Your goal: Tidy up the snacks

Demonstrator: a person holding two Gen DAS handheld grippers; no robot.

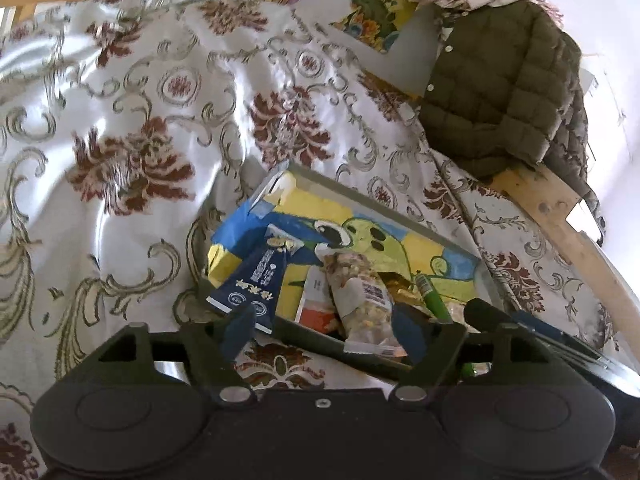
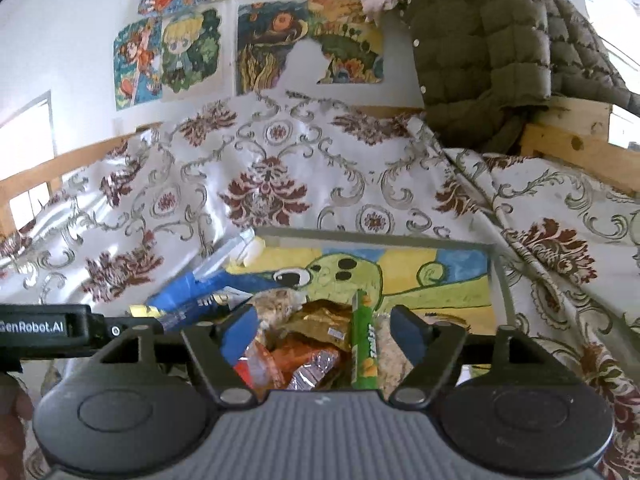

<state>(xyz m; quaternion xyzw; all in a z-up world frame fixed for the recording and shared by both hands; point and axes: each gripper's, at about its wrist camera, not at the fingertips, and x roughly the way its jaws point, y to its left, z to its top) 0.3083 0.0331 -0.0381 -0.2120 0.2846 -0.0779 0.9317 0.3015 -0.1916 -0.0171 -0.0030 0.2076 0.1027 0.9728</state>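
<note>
Snacks lying piled in a box (image 1: pixel 452 240) with a green cartoon face painted inside. Box sitting on a bed under a flowery sheet (image 1: pixel 120 120).

Left gripper (image 1: pixel 324 330) hanging just over the near edge of the box, jaws standing wide open, gripping nothing. Blue packet (image 1: pixel 256 284) leaning over the box's near left edge, close by the left blue pad. Nut bar (image 1: pixel 362 300) in a clear wrapper lying between the jaws but not pinched. Red and white packet (image 1: pixel 316 300) tucked beside it. Green stick (image 1: pixel 430 296) poking up to the right.

Right gripper (image 2: pixel 324 334) hanging over the pile too, jaws wide open, holding nothing. Green stick (image 2: pixel 364 344) standing up between the pads, not squeezed. Orange packet (image 2: pixel 296 360) and gold wrapper (image 2: pixel 328 316) crumpled under them. Blue packet (image 2: pixel 192 296) off to the left, next to the other gripper's black body.

Green puffy coat (image 1: pixel 496 92) hanging over a wooden rail behind the box. Bright drawings (image 2: pixel 188 48) stuck on the wall.
</note>
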